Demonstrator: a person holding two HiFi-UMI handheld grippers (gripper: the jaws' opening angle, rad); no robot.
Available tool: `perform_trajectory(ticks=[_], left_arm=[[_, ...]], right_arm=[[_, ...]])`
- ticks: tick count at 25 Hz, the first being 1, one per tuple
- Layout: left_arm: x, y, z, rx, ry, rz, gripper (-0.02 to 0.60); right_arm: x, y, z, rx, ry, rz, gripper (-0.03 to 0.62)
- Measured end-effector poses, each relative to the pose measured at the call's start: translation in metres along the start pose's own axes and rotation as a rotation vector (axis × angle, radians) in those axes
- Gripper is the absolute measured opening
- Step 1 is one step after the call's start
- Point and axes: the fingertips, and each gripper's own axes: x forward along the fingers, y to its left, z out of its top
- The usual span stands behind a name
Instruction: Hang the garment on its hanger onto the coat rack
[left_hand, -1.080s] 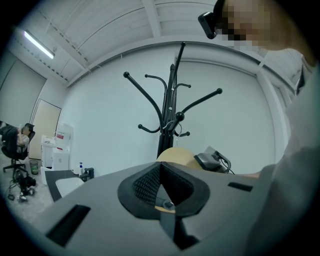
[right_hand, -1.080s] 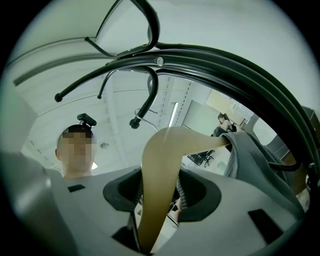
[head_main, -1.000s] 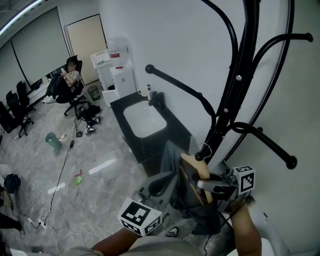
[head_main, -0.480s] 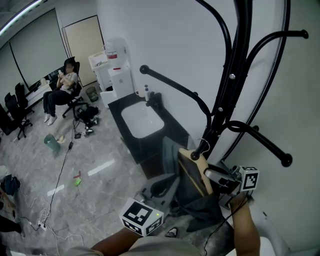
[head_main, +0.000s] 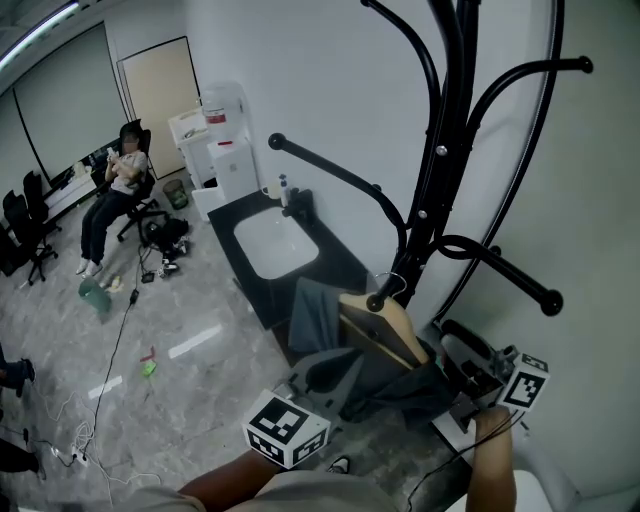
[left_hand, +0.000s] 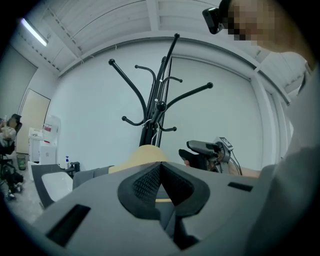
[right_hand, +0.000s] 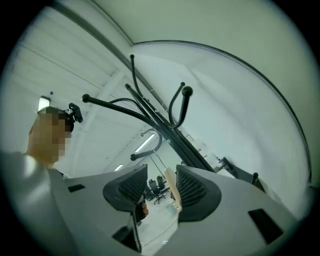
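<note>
- A person (head_main: 112, 185) sits on an office chair (head_main: 140, 205) at the far left of the room, well apart from everything else.
- A white water dispenser (head_main: 228, 140) stands against the far wall, with a black counter holding a white sink (head_main: 275, 240) just to its right.
- The left gripper (left_hand: 160, 172) is near the bottom, under the clothes. Its jaws are closed tip to tip, with a dark fold of the garment (head_main: 395, 385) pinched low between them. A thin strip of the hanger's lower bar shows in the gap behind the tips.
- The garment is grey and drapes over the hanger, bunched low and near, between the two grippers.
- The wooden hanger (head_main: 385, 325) is tilted, one shoulder bare above the cloth. Its metal hook (head_main: 390, 290) is up against the pole of the coat rack (head_main: 437, 150), just beside a lower arm. Whether it sits over an arm cannot be told.
- The black coat rack rises at the right, next to the white wall, its curved arms spreading left and right.
- The right gripper (right_hand: 156, 187) is at the far right, near the rack's foot. Its jaws stand a little apart and grip nothing; a pale wooden edge of the hanger shows in the gap, close to one pad.
</note>
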Motion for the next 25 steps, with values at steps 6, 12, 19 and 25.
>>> perform_trajectory(ticks=[6, 12, 19, 25], left_arm=[[0.0, -0.012, -0.002, -0.001, 0.013, -0.056, 0.005], [-0.008, -0.021, -0.006, 0.012, 0.036, -0.123, 0.005], [-0.035, -0.005, -0.015, 0.034, 0.064, -0.165, 0.005], [-0.064, 0.017, -0.02, 0.045, 0.079, -0.221, 0.005]], right_arm=[[-0.01, 0.039, -0.008, -0.134, -0.026, -0.159, 0.106], [0.009, 0.07, -0.049, -0.228, -0.01, -0.266, 0.039], [0.051, 0.084, -0.086, -0.236, -0.028, -0.316, 0.028], [0.075, 0.093, -0.114, -0.252, -0.041, -0.395, 0.018]])
